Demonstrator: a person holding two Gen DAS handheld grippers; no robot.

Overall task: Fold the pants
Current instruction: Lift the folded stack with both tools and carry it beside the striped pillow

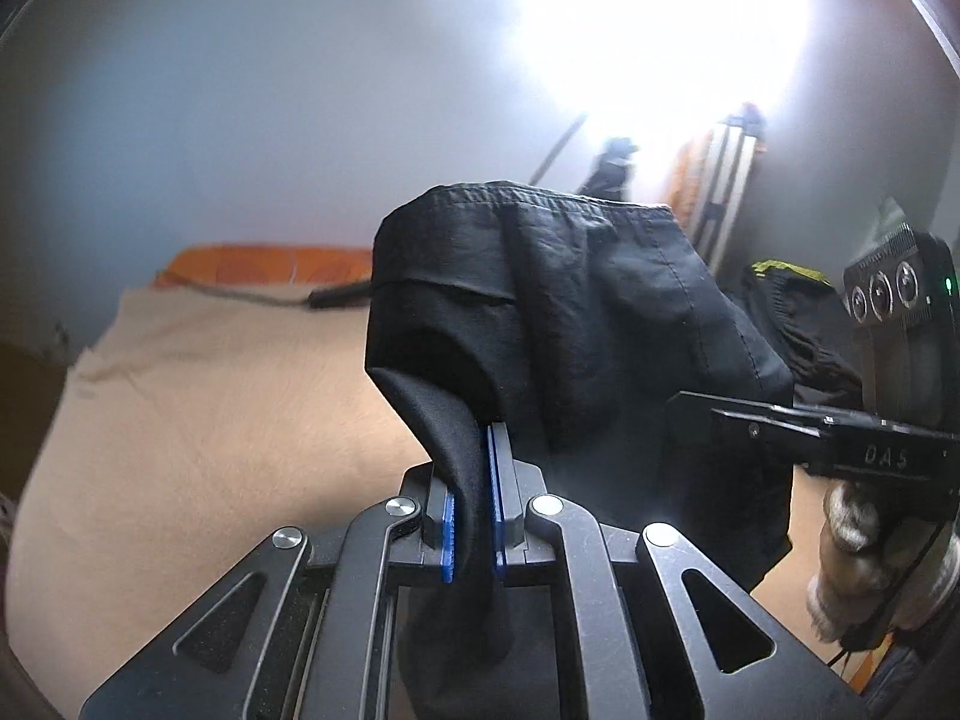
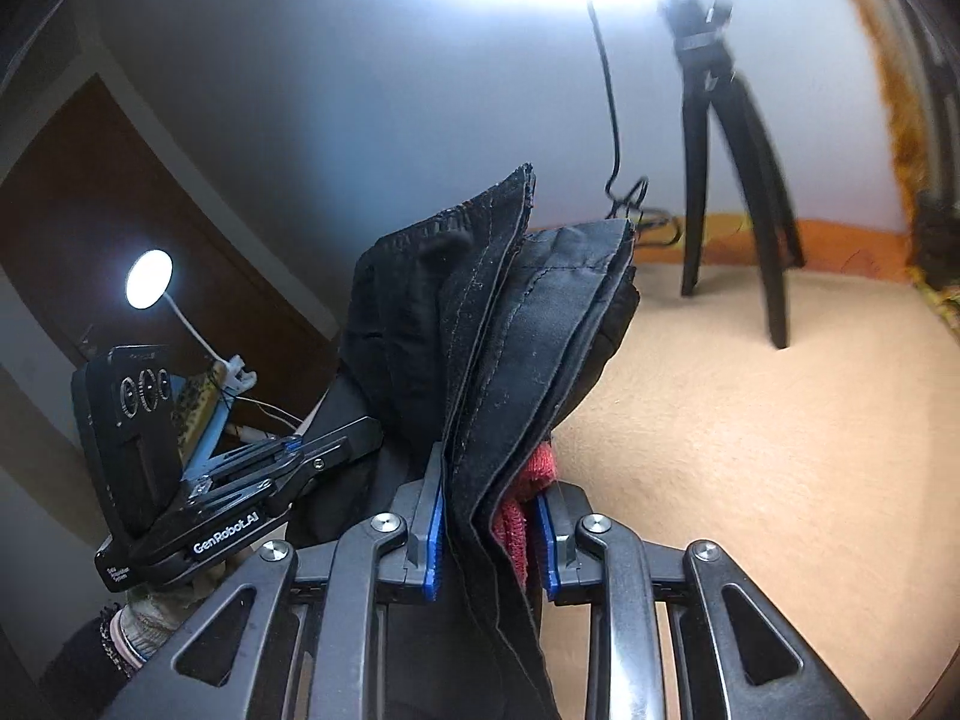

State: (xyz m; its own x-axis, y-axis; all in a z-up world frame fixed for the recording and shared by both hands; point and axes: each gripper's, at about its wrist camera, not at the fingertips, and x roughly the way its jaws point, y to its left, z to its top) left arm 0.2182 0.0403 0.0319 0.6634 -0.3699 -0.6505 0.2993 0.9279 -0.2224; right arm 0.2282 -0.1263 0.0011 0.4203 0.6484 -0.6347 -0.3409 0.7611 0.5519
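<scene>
The black pants (image 1: 570, 312) hang in the air above a beige bed cover (image 1: 198, 420). My left gripper (image 1: 474, 516) is shut on a bunched fold of the pants, cloth pinched between its blue pads. My right gripper (image 2: 489, 534) is shut on several stacked layers of the pants (image 2: 510, 330), with a red lining (image 2: 528, 492) showing between the pads. The right gripper (image 1: 738, 420) shows in the left wrist view at the right edge of the cloth. The left gripper (image 2: 336, 450) shows in the right wrist view at the cloth's left side.
A black tripod (image 2: 738, 180) stands on the beige cover (image 2: 750, 450) near the wall, with a cable (image 2: 612, 120) hanging beside it. An orange cloth (image 1: 270, 264) lies along the far edge. A lit lamp (image 2: 149, 279) and a dark door are at the left.
</scene>
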